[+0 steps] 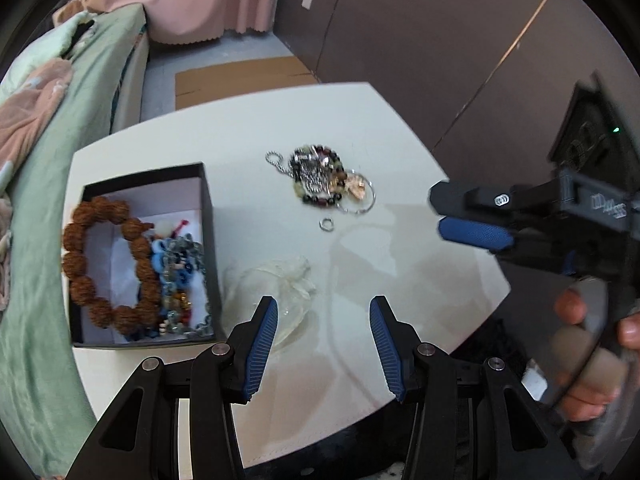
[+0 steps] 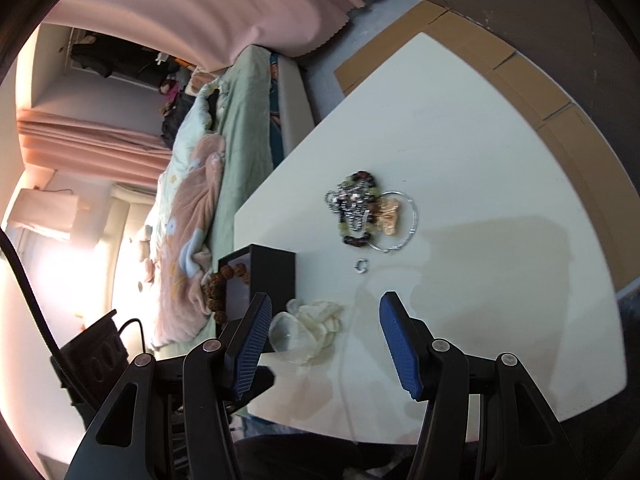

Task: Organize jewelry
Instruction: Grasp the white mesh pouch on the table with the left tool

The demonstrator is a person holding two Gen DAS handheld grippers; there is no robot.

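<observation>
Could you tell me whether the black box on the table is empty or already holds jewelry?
It already holds jewelry: the black box is open-topped, with a brown bead bracelet and blue-and-clear beaded pieces inside.

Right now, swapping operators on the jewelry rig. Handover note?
Left tongs: open, empty, above the clear plastic pouch.
Right tongs: open, empty.
Black cardboard box: already holds the brown seed-bead bracelet and blue and clear glass-bead strands.
Left on the white table: tangled pile of beads, chain and silver bangle, plus the small silver ring.
</observation>
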